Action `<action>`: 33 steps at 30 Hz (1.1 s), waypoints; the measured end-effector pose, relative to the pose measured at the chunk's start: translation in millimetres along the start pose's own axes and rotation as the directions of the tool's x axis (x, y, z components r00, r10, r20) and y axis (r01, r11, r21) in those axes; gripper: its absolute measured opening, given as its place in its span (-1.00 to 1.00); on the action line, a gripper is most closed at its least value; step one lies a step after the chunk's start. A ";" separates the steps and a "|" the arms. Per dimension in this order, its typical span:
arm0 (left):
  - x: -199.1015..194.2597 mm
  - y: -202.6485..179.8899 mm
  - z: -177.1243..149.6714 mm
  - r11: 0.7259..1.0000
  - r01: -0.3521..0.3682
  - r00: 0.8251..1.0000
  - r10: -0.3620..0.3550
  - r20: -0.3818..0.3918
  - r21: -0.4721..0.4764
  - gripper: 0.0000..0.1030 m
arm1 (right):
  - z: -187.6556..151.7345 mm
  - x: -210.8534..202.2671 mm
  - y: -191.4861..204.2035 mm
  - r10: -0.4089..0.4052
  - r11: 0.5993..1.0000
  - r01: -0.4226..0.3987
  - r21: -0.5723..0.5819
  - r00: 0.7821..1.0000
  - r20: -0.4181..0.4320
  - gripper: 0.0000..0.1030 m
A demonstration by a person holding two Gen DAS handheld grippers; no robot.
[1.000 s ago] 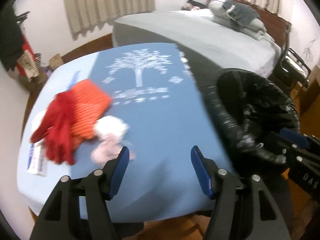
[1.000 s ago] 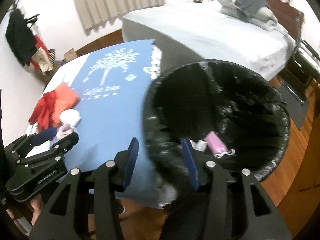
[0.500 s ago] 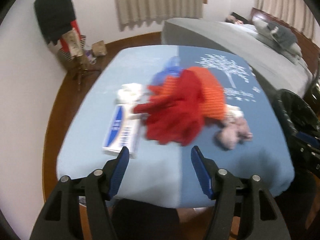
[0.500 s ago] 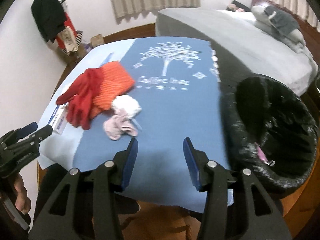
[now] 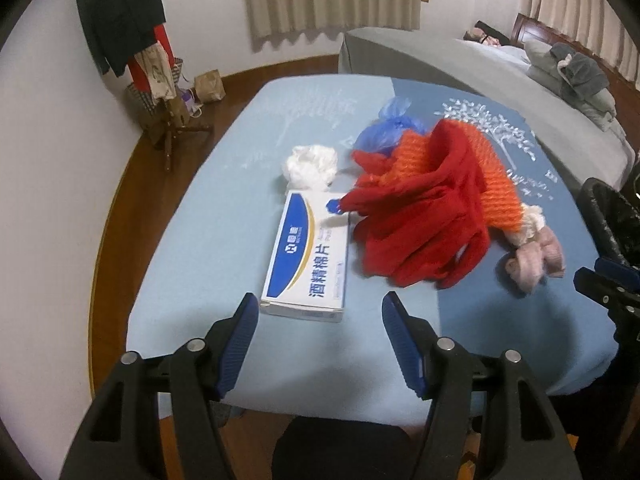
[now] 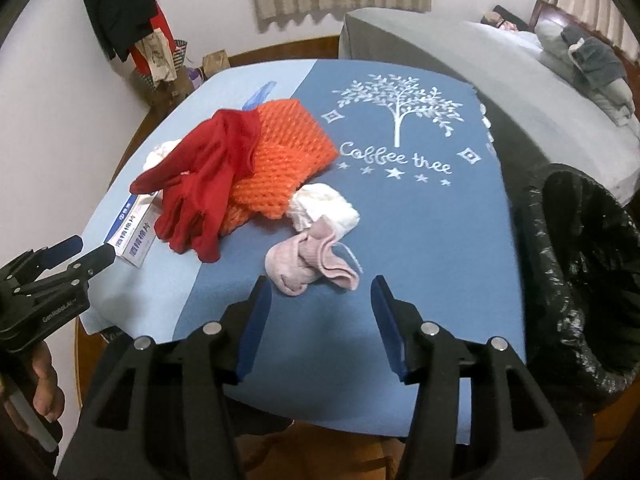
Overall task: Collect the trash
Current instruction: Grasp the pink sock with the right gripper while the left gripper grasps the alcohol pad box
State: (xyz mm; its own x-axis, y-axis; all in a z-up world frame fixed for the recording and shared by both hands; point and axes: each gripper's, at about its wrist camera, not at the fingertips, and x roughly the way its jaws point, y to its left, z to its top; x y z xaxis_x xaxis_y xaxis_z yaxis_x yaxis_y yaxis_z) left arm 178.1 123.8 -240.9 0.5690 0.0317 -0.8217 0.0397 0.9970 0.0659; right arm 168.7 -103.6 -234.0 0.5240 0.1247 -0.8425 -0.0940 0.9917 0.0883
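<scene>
I am holding the left hand-held gripper wide apart and empty at the lower middle of its frame, just short of the white and blue box lying on the table. My right hand-held gripper is also empty; its jaws have just been opening, with nothing between them, and the pink sock is lying just above them. Red gloves are draping over an orange knit left of centre, a white wad beside it. The black-lined bin is standing at the right edge, beside the table.
</scene>
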 end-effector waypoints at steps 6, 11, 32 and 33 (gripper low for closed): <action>24.3 14.9 -2.3 1.000 0.010 0.999 -0.010 -0.039 -0.010 0.25 | 3.9 20.8 14.3 0.008 1.000 -0.008 -0.015 1.000 -0.024 -0.01; 39.2 16.1 -0.2 0.999 0.034 0.997 -0.034 -0.063 -0.004 0.25 | 6.6 41.9 23.5 -0.008 1.000 0.007 -0.022 0.999 -0.049 0.08; 23.7 7.0 0.5 0.999 0.035 0.998 -0.037 -0.056 -0.035 0.08 | 5.1 41.0 11.3 0.048 0.999 -0.050 -0.021 0.996 -0.079 -0.45; 20.0 6.3 -0.2 0.999 0.029 0.998 -0.031 -0.053 -0.033 0.08 | 5.0 38.2 10.5 0.052 0.998 -0.054 -0.019 0.996 -0.074 -0.46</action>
State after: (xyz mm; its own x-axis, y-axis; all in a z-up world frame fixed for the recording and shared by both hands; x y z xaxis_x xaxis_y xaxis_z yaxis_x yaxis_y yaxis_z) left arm 189.6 130.7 -257.1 0.5234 0.0042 -0.8521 0.0289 0.9993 0.0227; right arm 192.0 -88.3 -262.6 0.4540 0.1736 -0.8739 -0.1380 0.9827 0.1236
